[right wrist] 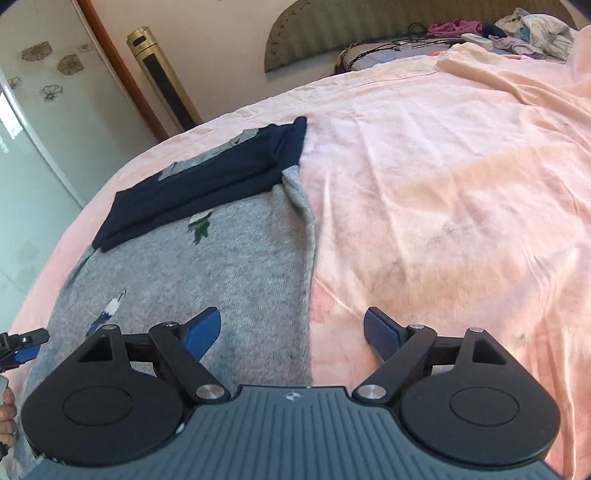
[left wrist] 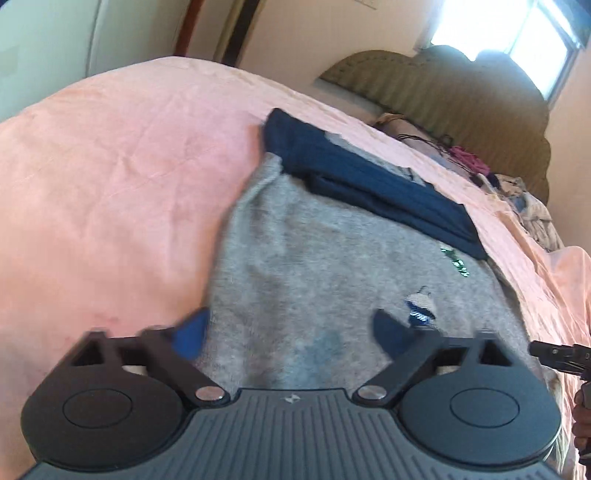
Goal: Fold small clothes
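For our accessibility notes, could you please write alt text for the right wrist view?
A grey sweater with dark navy sleeves folded across its top lies flat on a pink bedspread. The right gripper hovers over the sweater's right edge, jaws open and empty.

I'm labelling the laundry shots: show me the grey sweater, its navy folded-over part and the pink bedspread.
grey sweater (right wrist: 236,266): right wrist view, middle of the body.
navy folded-over part (right wrist: 207,184): right wrist view, centre of the dark band.
pink bedspread (left wrist: 110,166): left wrist view, bare stretch.

We see a pink bedspread (right wrist: 443,184) filling the frame, a padded headboard (right wrist: 351,26) at top, and a gold tower fan (right wrist: 162,77) upper left.
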The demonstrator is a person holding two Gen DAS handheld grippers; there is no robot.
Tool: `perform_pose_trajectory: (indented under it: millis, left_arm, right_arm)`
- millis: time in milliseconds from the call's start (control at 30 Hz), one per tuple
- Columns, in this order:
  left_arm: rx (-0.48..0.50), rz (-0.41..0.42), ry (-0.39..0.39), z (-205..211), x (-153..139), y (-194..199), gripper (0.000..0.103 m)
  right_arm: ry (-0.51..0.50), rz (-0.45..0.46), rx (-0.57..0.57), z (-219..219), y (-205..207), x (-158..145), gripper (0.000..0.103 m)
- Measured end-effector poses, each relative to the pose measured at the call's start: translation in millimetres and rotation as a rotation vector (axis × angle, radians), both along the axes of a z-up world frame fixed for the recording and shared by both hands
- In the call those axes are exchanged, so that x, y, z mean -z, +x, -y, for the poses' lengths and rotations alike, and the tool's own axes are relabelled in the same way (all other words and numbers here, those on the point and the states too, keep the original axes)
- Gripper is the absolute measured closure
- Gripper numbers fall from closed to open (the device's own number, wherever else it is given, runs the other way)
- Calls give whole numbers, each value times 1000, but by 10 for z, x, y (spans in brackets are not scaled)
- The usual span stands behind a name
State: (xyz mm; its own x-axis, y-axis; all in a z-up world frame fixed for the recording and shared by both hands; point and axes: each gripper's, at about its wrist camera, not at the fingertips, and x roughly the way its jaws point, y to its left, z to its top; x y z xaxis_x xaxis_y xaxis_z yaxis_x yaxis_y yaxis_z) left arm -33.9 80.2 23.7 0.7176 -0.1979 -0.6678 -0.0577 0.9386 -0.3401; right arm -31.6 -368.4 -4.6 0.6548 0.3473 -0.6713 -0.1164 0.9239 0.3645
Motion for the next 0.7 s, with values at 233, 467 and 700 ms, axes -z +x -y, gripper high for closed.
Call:
perform_pose_trajectory:
  millis: [233,467,700]
  left_arm:
    - [-28,-16,156,-39,-124,14,99]
    - [-8,-24,110,-201,-77,-111,97]
    - [-1,-75,-130,-316,-37,-525,28]
  right_arm:
    - [2,-43,-75,-51,38,-37,92]
    - [26,-31,-24,146,-1,51,93]
    - [212,-87,-66,338,-308,-26,41]
